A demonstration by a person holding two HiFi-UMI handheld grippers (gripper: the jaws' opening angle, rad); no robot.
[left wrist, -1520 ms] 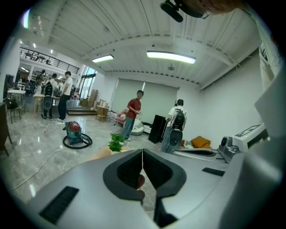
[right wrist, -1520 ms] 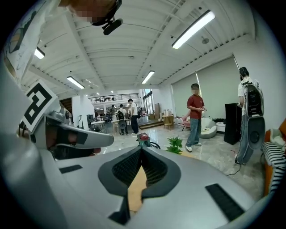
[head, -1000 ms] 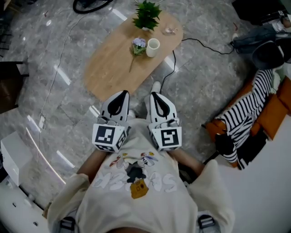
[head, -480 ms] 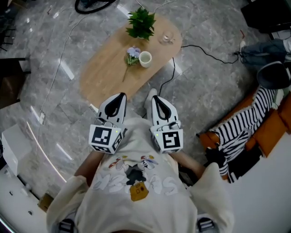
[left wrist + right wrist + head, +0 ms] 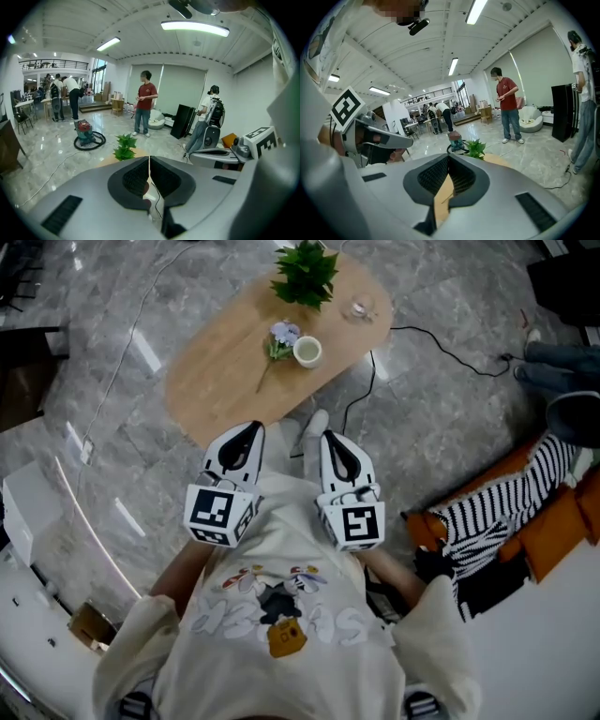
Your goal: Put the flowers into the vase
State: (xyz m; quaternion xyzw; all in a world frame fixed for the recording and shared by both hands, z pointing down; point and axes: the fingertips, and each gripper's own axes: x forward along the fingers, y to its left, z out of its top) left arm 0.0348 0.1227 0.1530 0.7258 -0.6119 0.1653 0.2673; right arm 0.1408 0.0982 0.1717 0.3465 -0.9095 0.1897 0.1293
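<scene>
Left gripper point(image 5: 250, 427) and right gripper point(image 5: 329, 435) were shut, empty; flowers point(image 5: 280, 334) lay just beside vase point(image 5: 307, 352), at its 10 o'clock, so a sloppy grab could've tipped it

The table point(image 5: 216, 381) is pale wood, on a floor point(image 5: 112, 456) of grey veined marble. The flowers point(image 5: 284, 332) are pale lilac on a green stem, the vase point(image 5: 307, 352) is white and the potted plant point(image 5: 306, 273) deep green. The left tongs point(image 5: 251, 427) and right tongs point(image 5: 328, 435) are white with black pads and black-and-white square markers. At the right of the frame is a black-and-white striped cloth point(image 5: 506, 498).
</scene>
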